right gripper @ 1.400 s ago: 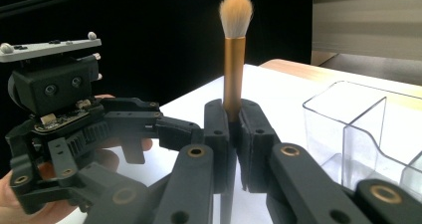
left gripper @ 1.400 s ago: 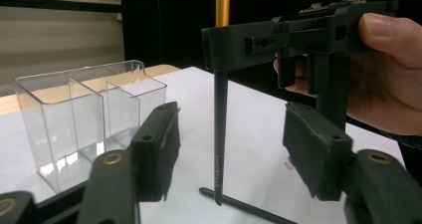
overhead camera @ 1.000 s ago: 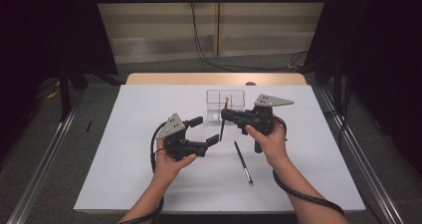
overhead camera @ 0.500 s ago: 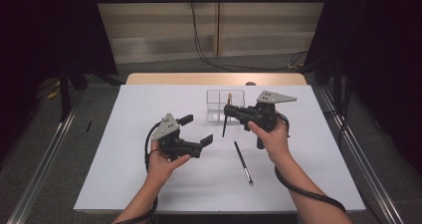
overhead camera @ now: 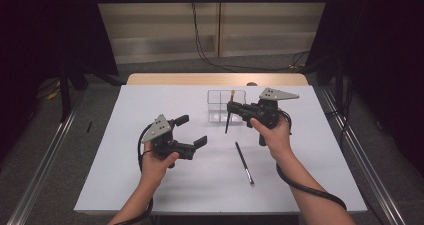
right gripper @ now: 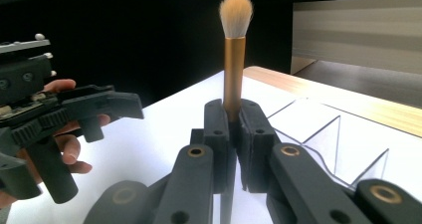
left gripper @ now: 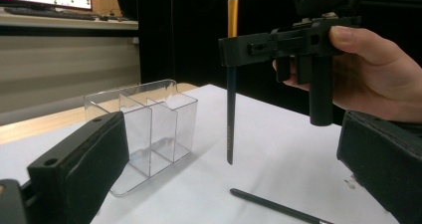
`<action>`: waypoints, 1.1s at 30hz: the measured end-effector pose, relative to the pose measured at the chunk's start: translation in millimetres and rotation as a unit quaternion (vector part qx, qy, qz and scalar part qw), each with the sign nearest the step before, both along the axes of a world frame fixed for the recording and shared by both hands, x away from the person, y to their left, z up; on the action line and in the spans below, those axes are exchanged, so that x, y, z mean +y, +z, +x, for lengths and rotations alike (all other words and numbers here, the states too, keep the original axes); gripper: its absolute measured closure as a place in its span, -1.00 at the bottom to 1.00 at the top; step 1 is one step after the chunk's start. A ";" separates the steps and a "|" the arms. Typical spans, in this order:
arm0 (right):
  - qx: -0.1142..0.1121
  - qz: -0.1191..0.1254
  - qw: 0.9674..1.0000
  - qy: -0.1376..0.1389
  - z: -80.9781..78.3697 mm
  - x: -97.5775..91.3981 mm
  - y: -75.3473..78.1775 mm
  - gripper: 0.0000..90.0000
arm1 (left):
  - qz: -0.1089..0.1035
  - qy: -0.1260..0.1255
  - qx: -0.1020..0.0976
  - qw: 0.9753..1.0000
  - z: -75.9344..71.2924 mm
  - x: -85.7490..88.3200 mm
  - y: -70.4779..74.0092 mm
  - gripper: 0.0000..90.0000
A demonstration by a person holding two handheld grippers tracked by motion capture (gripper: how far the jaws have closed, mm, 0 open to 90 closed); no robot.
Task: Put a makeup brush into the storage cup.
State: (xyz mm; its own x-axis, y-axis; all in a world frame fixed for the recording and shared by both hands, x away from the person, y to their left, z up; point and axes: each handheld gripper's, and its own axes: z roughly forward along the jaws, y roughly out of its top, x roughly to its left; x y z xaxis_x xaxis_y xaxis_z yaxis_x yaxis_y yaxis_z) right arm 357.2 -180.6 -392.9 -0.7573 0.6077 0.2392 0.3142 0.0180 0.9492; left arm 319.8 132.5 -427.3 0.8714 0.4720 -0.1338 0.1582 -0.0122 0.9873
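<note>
A makeup brush with a gold ferrule, pale bristles and a dark handle stands upright, bristles up. My right gripper is shut on it just below the ferrule, holding it above the table in front of a clear divided organizer. My left gripper is to the left of the brush, open, with nothing between its fingers; its jaws have just opened a little wider. In the left gripper view the brush handle hangs with its tip above the white surface, beside the organizer.
A second thin dark brush lies flat on the white table cover, nearer the person than the right hand. The wooden table edge runs behind the organizer. Metal rails flank the table on both sides.
The left gripper has drawn back a little from the brush and its jaws stand wider. The right gripper keeps the brush and has shifted slightly to the right, near the organizer.
</note>
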 end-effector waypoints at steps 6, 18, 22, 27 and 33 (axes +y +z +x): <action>-0.004 -0.003 1.000 -0.004 2.4 -1.9 2.6 0.86 | 0.015 0.004 -0.007 1.000 -0.9 7.3 -1.1 -1.00; -0.010 0.001 1.000 -0.012 9.3 -5.5 7.6 0.86 | 0.039 0.017 -0.009 0.999 -3.5 29.4 -6.2 -1.00; -0.012 -0.001 1.000 -0.014 10.3 -6.4 8.6 0.86 | 0.037 0.021 -0.008 0.999 -4.6 37.8 -6.1 -1.00; -0.012 0.004 1.000 -0.017 12.0 -8.8 8.4 0.86 | 0.048 0.028 -0.010 0.998 -5.5 46.6 -6.9 -1.00; -0.015 -0.001 1.000 -0.023 14.0 -12.1 11.2 0.86 | 0.054 0.036 -0.010 0.998 -8.6 59.2 -10.1 -1.00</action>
State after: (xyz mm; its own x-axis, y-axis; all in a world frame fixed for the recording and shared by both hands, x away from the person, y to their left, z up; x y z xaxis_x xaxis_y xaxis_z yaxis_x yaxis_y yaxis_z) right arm 371.2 -192.8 -381.7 -0.7353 0.6426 0.2155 0.2859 0.0058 0.9582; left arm 311.2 191.6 -437.5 0.8372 0.5434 -0.0611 0.1418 -0.1078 0.9840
